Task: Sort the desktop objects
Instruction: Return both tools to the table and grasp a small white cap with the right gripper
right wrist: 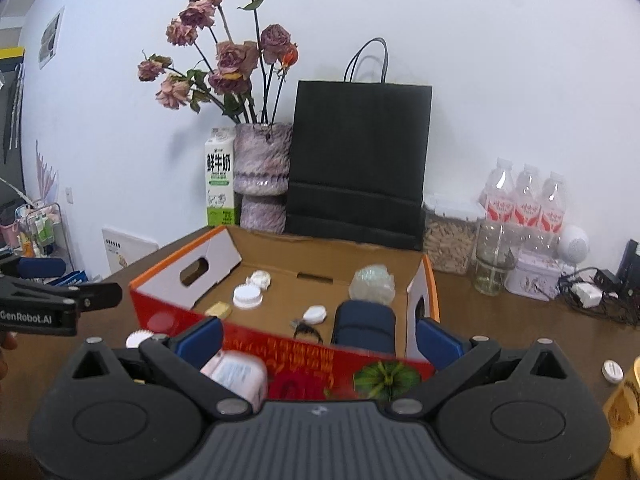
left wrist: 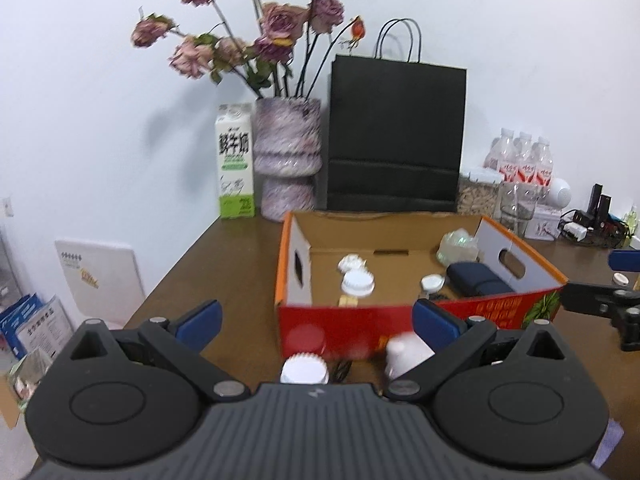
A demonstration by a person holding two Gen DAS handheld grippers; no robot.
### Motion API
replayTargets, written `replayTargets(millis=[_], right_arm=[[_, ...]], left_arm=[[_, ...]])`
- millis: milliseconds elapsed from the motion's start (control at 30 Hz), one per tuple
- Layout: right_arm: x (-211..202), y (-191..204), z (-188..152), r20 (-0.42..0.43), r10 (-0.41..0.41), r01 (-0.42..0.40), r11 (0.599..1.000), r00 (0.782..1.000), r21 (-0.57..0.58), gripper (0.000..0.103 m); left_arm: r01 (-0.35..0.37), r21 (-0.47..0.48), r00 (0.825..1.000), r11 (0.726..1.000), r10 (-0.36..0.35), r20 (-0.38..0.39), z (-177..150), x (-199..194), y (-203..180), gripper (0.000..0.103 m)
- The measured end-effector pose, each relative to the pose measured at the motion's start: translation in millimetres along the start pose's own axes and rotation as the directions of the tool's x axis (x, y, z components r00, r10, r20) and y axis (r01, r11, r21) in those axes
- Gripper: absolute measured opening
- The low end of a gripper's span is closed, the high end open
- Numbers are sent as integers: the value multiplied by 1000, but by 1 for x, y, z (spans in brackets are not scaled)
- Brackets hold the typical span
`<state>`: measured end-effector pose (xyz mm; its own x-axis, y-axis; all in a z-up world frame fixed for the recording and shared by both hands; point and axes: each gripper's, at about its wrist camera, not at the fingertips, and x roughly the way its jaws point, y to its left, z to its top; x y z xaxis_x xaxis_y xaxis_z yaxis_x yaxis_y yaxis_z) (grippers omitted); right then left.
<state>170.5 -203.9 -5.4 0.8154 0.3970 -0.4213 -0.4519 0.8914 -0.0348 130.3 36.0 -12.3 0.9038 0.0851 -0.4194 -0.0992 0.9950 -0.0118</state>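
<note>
An open cardboard box (left wrist: 400,312) with a red front wall sits on a brown desk (left wrist: 224,264); inside it lie two white ridged caps (left wrist: 357,283), a small white lid (left wrist: 431,282), a dark blue pouch (left wrist: 476,282), a clear crumpled wrapper (left wrist: 458,246) and a yellowish block (left wrist: 347,301).

The left tongs (left wrist: 316,322) are spread wide, holding nothing, just in front of the box; below them on the desk stand a white ridged cap (left wrist: 305,369) and a blurred white bottle (left wrist: 406,354), close to the box's front wall; only this view shows that cap whole.

The right tongs (right wrist: 318,338) are also spread and empty, hovering at the box's front wall; the right view looks deeper into the box and shows a small dark object (right wrist: 306,328) beside the small lid, too tangled to identify; it also shows a pale pink container (right wrist: 238,372) in front of the box by the left blue pad, a white disc (right wrist: 612,371) on the desk at right, and a yellow item (right wrist: 626,412) at the edge.

Behind the box, in both views: a milk carton (left wrist: 236,160), a vase (left wrist: 287,160) of dried roses, a black paper bag (left wrist: 396,136), water bottles (left wrist: 520,160); the right view shows a jar (right wrist: 450,236) of pale pieces more clearly.
</note>
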Motion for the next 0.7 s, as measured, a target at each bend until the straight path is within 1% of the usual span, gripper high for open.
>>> replayTargets(millis=[267,467,567,633,667,700], right_arm=[[-17,-1,-34,-53,-14,15,1000,999,21,103],[-9,-3,-61,-144,-28,32,999,989,22,101],[-1,-1,-71,-175,-19,21,1000,984,11,96],[5,1,-73,-185,-20,20,1000,983,-2,90],[8,1,-74,-187,-23,22,1000,982,-6,88],[11,1,-74,-189,-26,25,1000,982,-8,83]], left_arm=[[-21,-18,999,1000,20,-43,-27,-19,15,103],[-42,-53,997,998,39,-64,-39,-28,28,103],[-49,-66,996,997,44,-72,-45,-32,34,103],[-57,-69,996,996,51,-78,-46,-32,36,103],[-58,-72,996,996,52,-79,-47,-32,37,103],[-59,-75,995,995,53,-80,-47,-33,38,103]])
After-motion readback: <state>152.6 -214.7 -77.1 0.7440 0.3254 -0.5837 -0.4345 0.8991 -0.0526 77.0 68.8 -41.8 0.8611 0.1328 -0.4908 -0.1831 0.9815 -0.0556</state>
